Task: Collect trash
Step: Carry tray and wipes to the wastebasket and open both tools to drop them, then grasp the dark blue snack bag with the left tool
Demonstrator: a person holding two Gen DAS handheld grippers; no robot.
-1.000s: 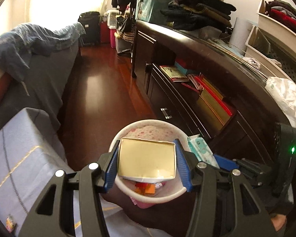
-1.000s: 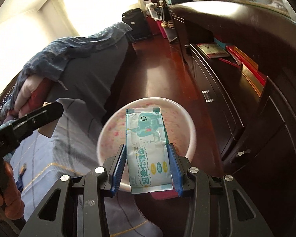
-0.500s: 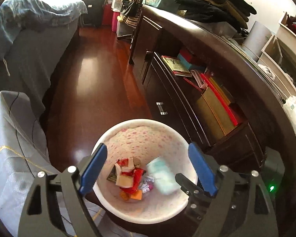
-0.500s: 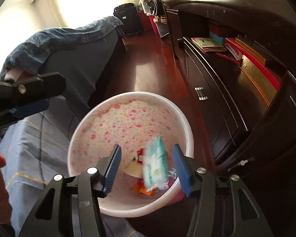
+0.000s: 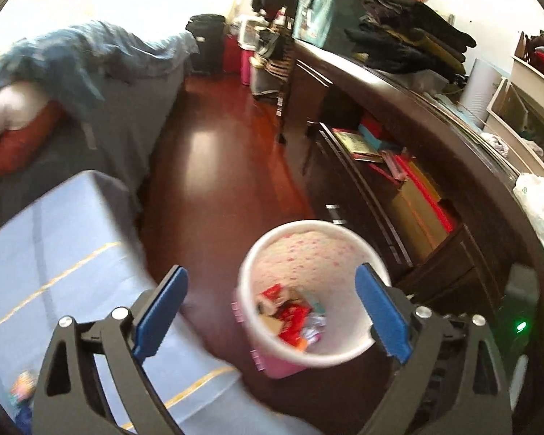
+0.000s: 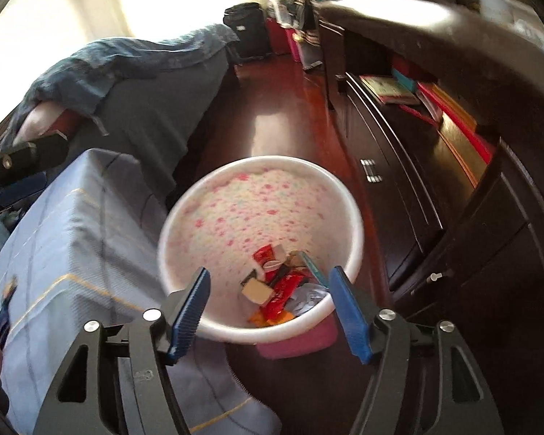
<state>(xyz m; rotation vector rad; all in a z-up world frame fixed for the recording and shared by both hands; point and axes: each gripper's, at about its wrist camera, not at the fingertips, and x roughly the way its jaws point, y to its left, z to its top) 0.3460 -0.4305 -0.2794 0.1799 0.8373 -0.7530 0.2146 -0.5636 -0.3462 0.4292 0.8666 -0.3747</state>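
Left gripper [image 5: 270, 313]: fingers spread wide, holding nothing, above the floor beside the bin [image 5: 310, 293]. Right gripper [image 6: 270, 310]: fingers also apart and empty, directly over the bin [image 6: 261, 246]. Bin stands on the dark red floor [image 6: 283, 123] between the blue-covered bed [image 6: 69, 239] and the dark cabinet [image 6: 435, 188]. Wrappers [image 6: 279, 290] lie at the bin's bottom.

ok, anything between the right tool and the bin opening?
Nothing visible. The right tool hangs open and empty above the white floral-lined round bin; its mouth is uncovered, with wrappers lying at the bottom.
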